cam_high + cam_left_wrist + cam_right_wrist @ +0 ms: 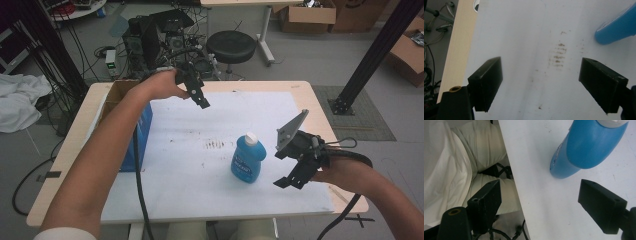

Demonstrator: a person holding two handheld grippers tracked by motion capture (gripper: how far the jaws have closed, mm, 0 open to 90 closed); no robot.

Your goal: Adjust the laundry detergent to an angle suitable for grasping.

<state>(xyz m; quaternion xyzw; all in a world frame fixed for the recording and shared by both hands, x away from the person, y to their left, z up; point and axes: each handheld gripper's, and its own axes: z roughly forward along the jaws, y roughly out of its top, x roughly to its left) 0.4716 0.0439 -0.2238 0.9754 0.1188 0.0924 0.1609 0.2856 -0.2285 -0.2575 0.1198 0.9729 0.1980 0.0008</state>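
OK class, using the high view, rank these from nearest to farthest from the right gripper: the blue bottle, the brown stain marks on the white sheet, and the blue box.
From the right gripper:
1. Blue bottle, just to its left, mid-table.
2. Brown stain marks, beyond the bottle, toward the centre.
3. Blue box, at the table's left edge.

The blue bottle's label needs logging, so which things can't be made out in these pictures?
- Blue bottle: label print too small in the high view; the frame edge cuts it in the left gripper view and crops its cap in the right gripper view.
- Cardboard box: contents hidden by the left forearm in the high view.
- Brown marks on the white sheet: blurred.
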